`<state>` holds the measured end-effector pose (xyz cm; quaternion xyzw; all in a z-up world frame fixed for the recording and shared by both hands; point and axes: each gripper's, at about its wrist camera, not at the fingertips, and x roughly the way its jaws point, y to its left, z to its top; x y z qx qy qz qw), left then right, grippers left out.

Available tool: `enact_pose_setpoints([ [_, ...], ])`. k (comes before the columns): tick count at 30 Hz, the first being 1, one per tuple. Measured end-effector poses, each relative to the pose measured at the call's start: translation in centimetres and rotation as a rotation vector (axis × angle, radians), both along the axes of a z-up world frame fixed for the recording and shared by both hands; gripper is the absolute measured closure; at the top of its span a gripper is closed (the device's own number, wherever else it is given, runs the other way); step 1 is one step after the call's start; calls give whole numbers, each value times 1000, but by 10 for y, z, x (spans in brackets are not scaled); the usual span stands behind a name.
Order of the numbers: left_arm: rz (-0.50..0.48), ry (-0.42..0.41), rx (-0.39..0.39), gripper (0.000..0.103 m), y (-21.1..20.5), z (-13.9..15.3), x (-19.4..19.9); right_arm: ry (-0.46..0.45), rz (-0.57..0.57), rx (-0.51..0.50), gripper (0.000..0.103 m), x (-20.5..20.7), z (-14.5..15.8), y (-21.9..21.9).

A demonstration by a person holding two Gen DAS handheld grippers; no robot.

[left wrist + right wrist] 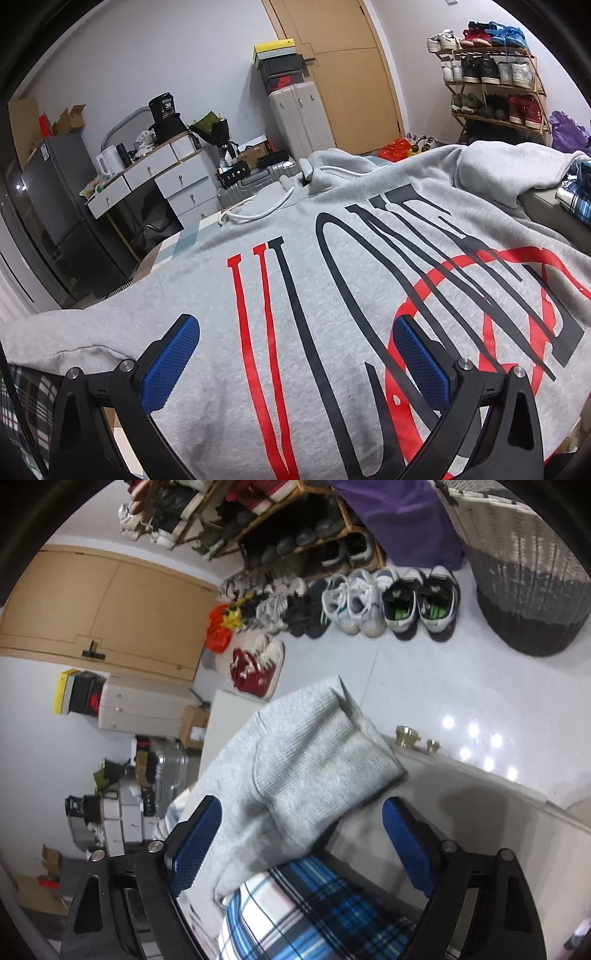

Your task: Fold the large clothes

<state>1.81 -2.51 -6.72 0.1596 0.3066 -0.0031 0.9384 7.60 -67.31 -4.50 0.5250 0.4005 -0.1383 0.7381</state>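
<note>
The big grey hoodie (332,258) is lying flat on the bed with its red and black letters facing up. The left gripper (295,354) is hanging over the front of it with its jaws wide apart and holding nothing. The right gripper (303,838) is hanging over the hoodie's ribbed cuff (317,768), which is lying on a blue plaid cloth (314,912); its jaws are wide too and are not pinching it.

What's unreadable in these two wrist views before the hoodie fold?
- Grey hoodie, left wrist view: hem cut off by the bottom edge; far sleeve bunched up, its end hidden.
- Sleeve cuff, right wrist view: blurred, so contact with the right gripper fingers is unclear; the sleeve's lower part sits behind the plaid cloth.
- Left gripper: open above the print; whether it touches the fabric cannot be told.
</note>
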Motion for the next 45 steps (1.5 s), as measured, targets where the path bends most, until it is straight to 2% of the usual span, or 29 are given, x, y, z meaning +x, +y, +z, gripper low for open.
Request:
enact_pose_setpoints([
  [3,2,0,-2,1,0,0,0,25,9,-30,35,7,4,2],
  [5,-1,2,0,1,-1,0,-1,48,0,-45,61,12,1,3],
  [6,-2,2,5,1,-2,-1,-1,58,-30,-65,68,12,1,2],
  [8,-4,-3,15,1,-3,-2,0,67,-68,-107,95,12,2,3],
  [12,-5,-10,20,1,-5,-1,2,33,-72,-241,96,19,16,12],
  [16,-4,-15,14,1,-3,2,3,-36,-76,-437,97,22,58,29],
  [20,-13,-59,24,1,1,6,-4,-95,-65,-619,97,32,117,57],
  [24,-21,-139,128,1,14,1,-21,-174,-43,-782,97,50,187,105],
  [27,11,-177,196,1,33,2,-24,-234,-41,-909,97,59,238,149],
  [30,48,-159,142,1,57,10,-20,-253,-81,-1042,97,63,284,194],
  [32,82,-128,64,1,79,18,-18,-256,-144,-1154,97,62,311,229],
  [36,129,-147,-28,1,107,33,-20,-339,-169,-1320,97,59,353,306],
  [38,142,-192,-47,1,117,44,-25,-372,-118,-1350,97,63,368,347],
  [41,151,-255,-59,1,127,56,-35,-436,-2,-1327,97,67,373,405],
  [45,166,-297,-108,1,142,65,-39,-506,204,-1308,97,73,346,496],
])
